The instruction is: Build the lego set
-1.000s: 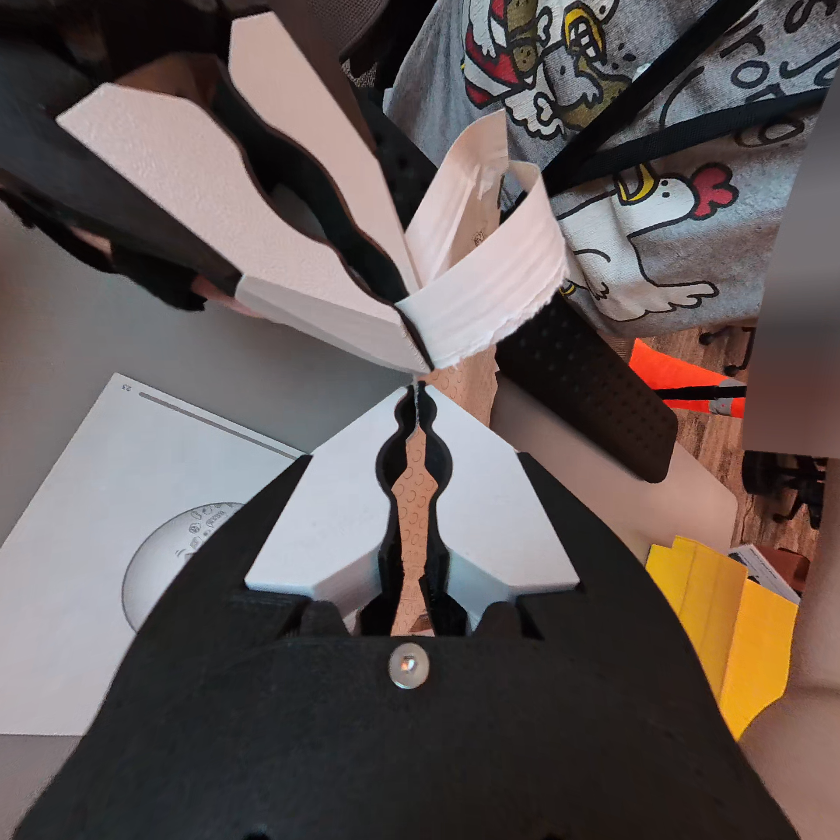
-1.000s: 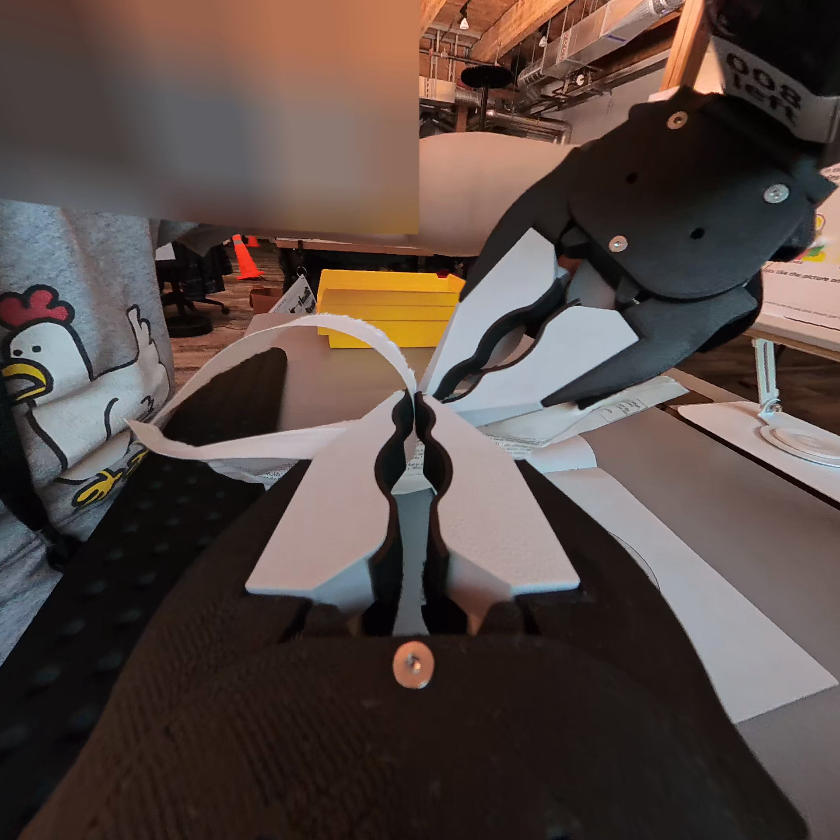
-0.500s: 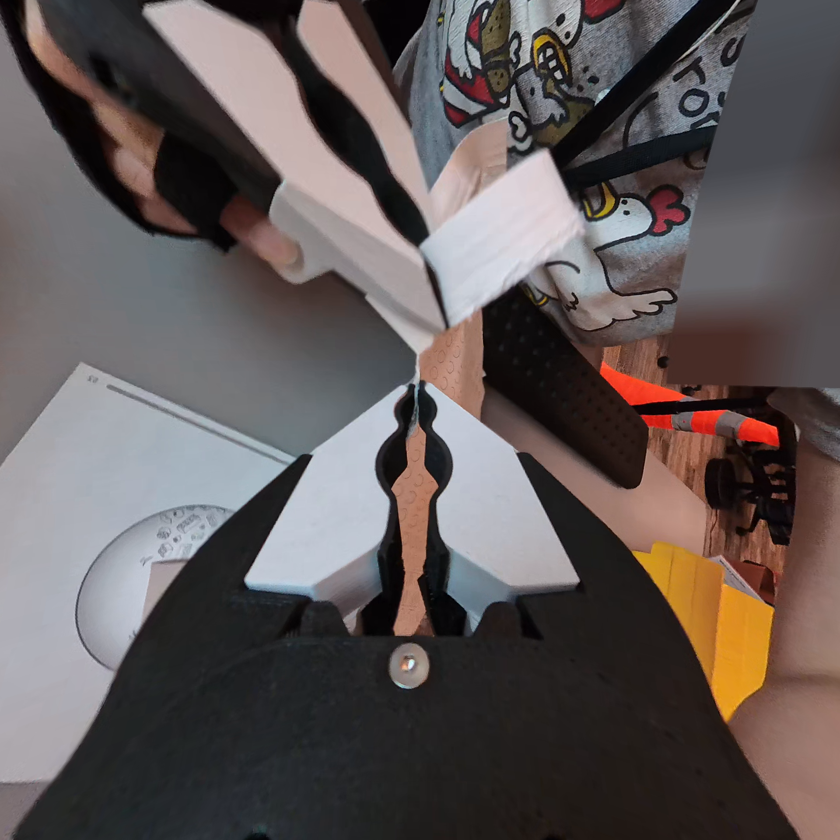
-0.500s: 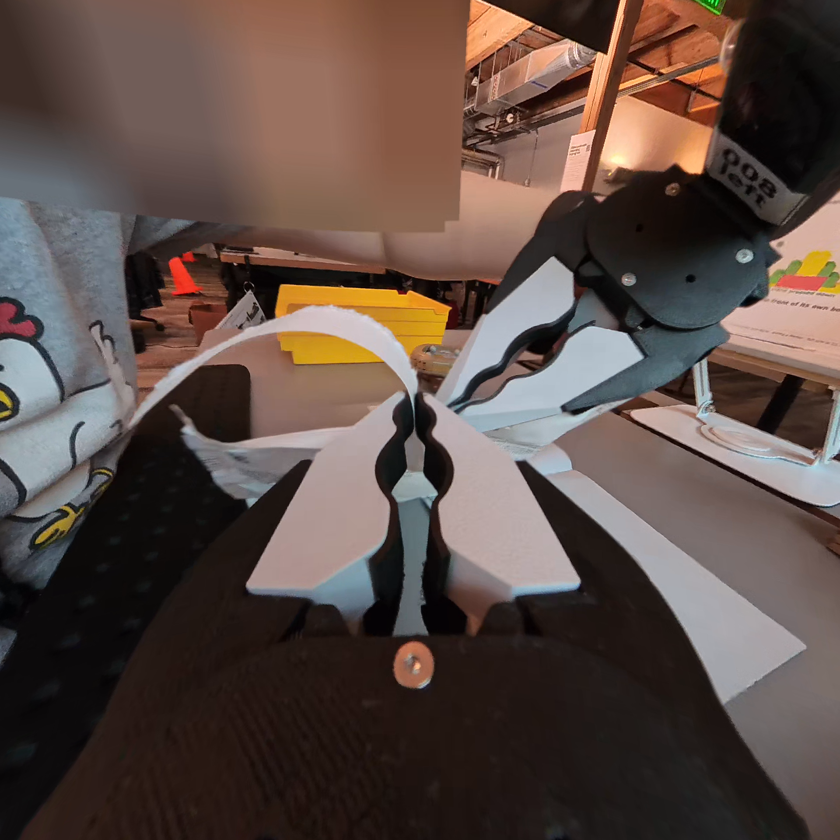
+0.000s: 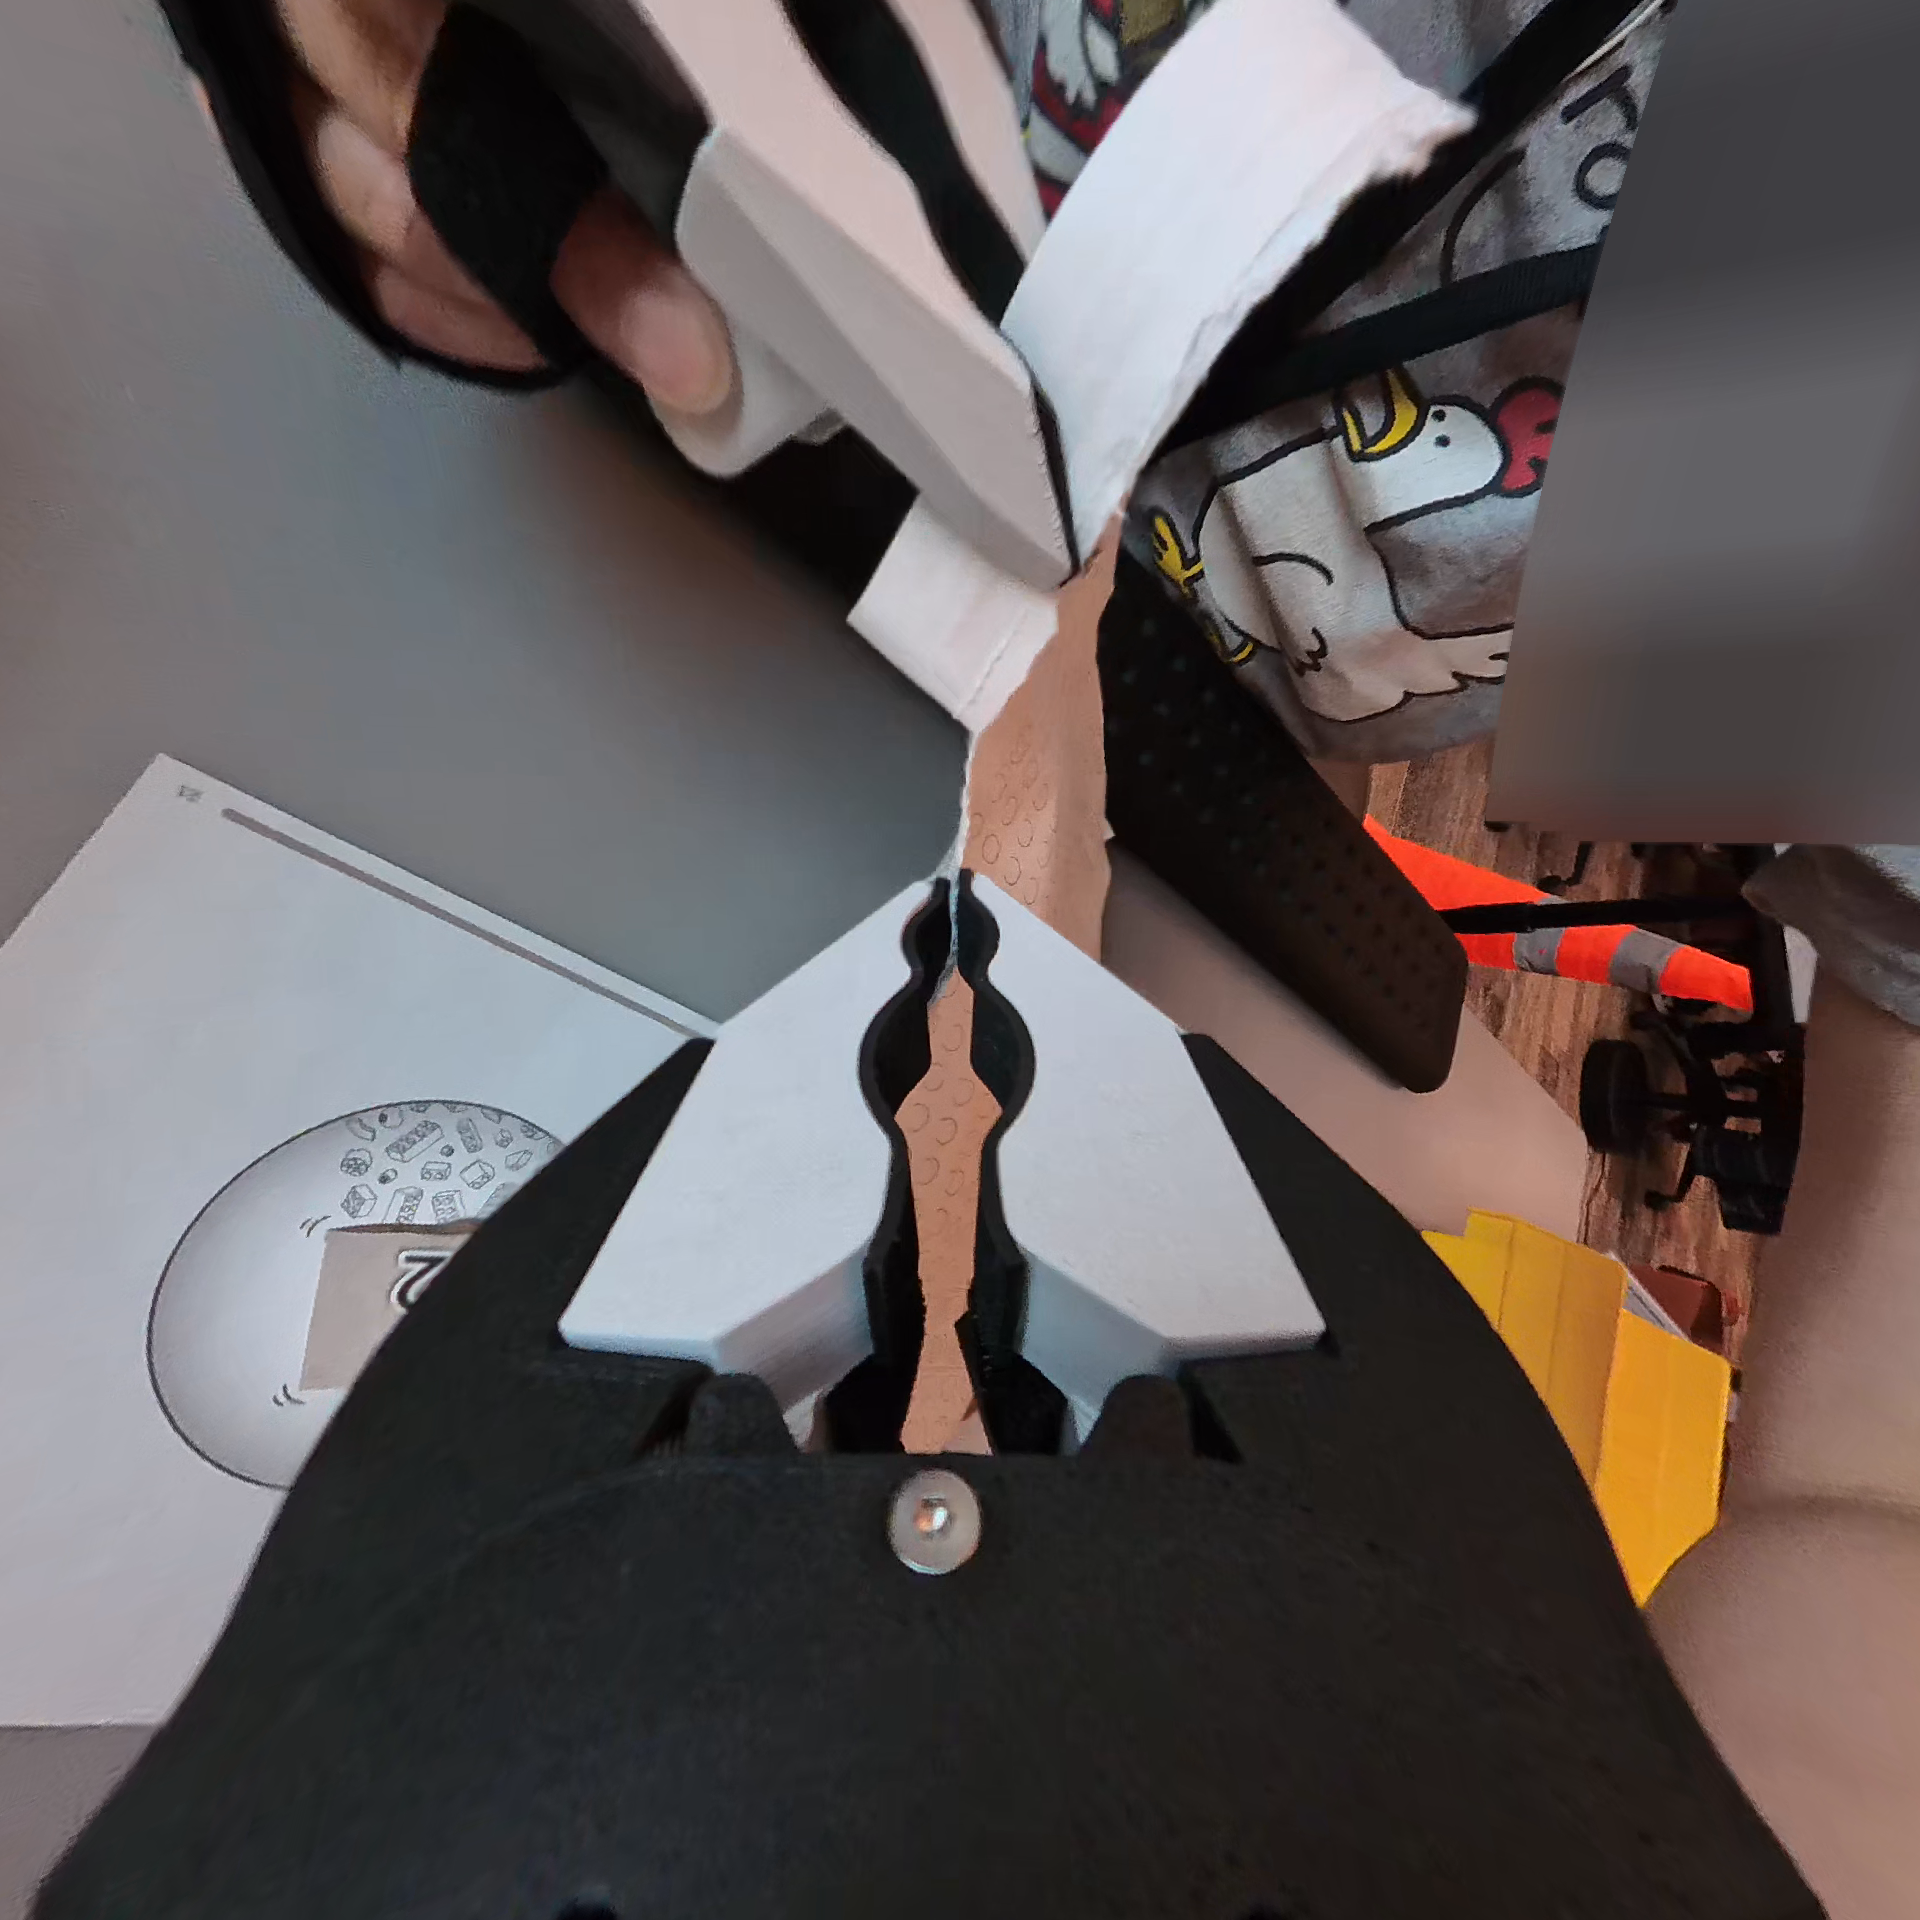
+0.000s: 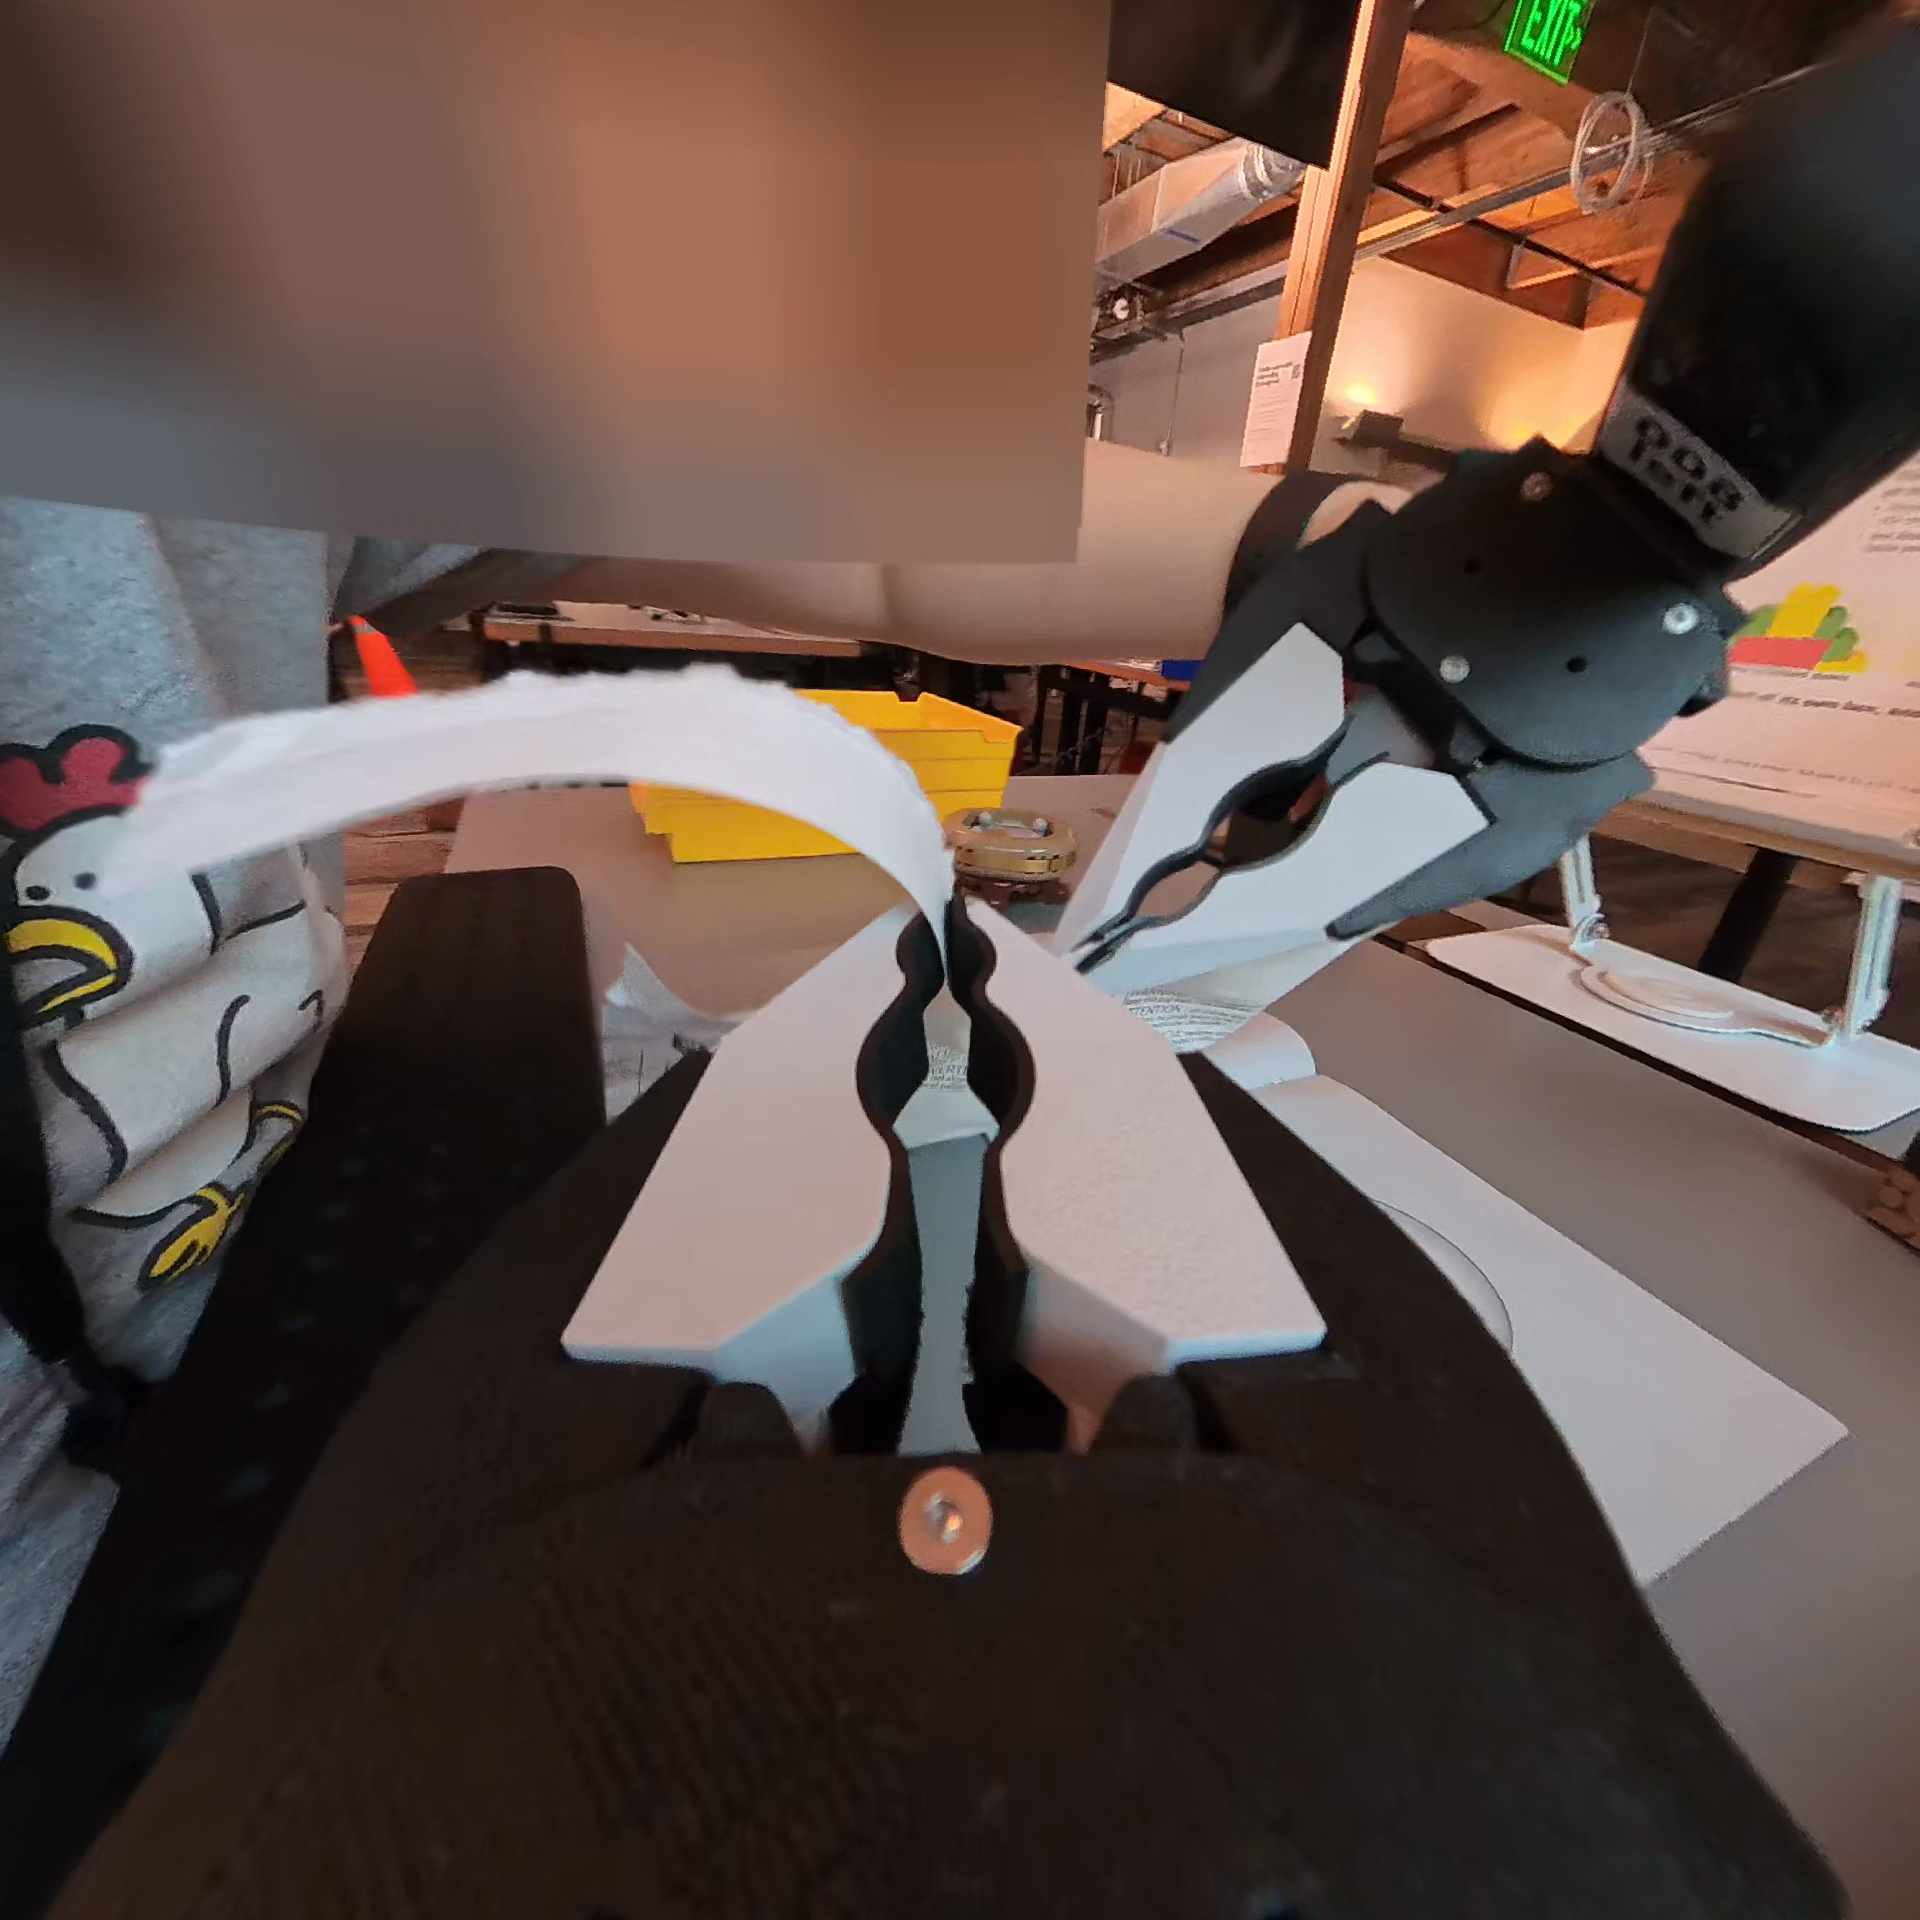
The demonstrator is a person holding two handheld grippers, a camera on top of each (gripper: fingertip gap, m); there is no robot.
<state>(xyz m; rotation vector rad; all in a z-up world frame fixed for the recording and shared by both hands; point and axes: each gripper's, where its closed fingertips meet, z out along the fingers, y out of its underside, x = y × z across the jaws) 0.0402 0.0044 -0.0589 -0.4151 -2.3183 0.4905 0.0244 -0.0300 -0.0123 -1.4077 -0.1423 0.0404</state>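
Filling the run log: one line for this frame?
step: tearing open paper bag | left hand-held gripper: shut on paper bag | right hand-held gripper: shut on torn strip | booklet: on table

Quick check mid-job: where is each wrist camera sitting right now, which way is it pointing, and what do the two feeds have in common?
Left wrist view: on the left gripper, looking down at the table and instruction sheet; the person's fingers show.
Right wrist view: on the right gripper, facing across the table towards the yellow bins; a forearm shows.
Shared: the torn paper bag that both grippers pinch.
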